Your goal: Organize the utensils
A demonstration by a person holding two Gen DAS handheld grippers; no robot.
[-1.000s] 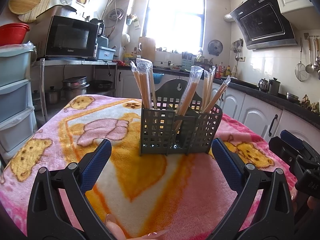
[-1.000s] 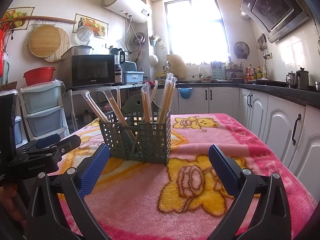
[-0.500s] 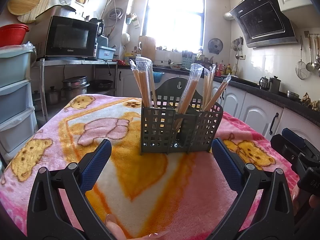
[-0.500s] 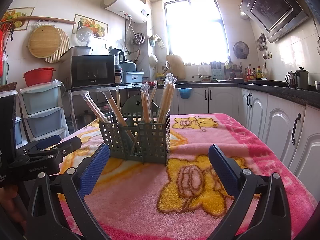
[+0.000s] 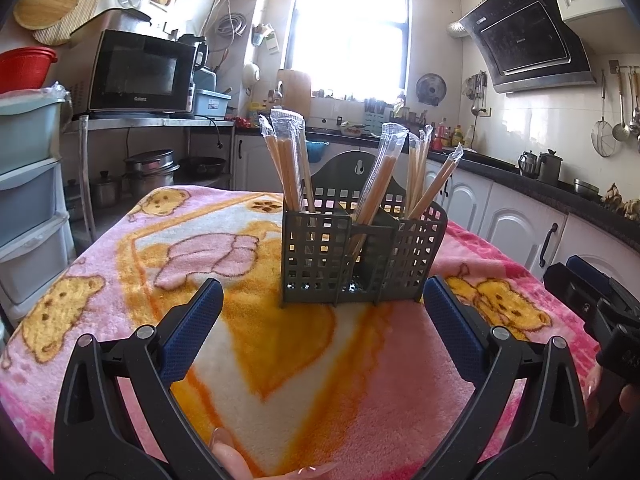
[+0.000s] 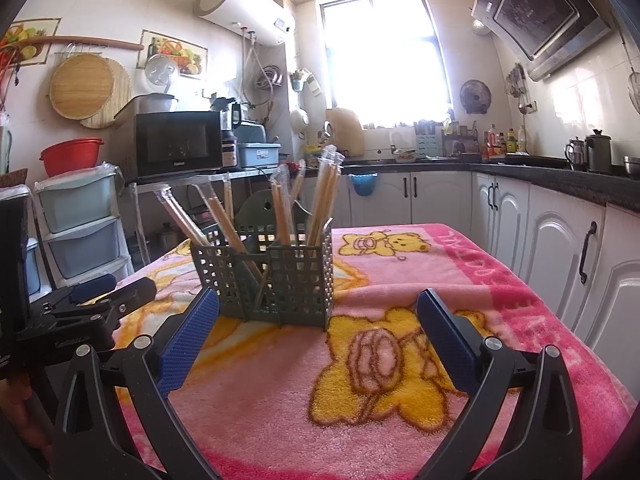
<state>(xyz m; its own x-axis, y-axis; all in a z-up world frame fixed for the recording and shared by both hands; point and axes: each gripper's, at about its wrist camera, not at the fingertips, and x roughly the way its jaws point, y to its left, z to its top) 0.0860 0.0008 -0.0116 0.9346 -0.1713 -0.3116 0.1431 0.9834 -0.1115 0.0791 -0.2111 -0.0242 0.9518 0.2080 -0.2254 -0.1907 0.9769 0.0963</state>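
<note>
Left hand-held gripper (image 5: 320, 320) spread wide, empty, low over table (image 5: 280, 360). Right hand-held gripper (image 6: 318, 322) equally wide, empty. Grey utensil caddy (image 5: 356, 256) upright mid-table on pink blanket (image 6: 400, 380), wrapped chopsticks (image 5: 288, 160) leaning in its compartments.

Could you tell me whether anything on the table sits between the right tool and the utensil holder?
Nothing visible does. Only bare blanket lies between the open right tool and the grey holder with its wrapped chopsticks. The left tool sits off to the side, clear of that path.
</note>
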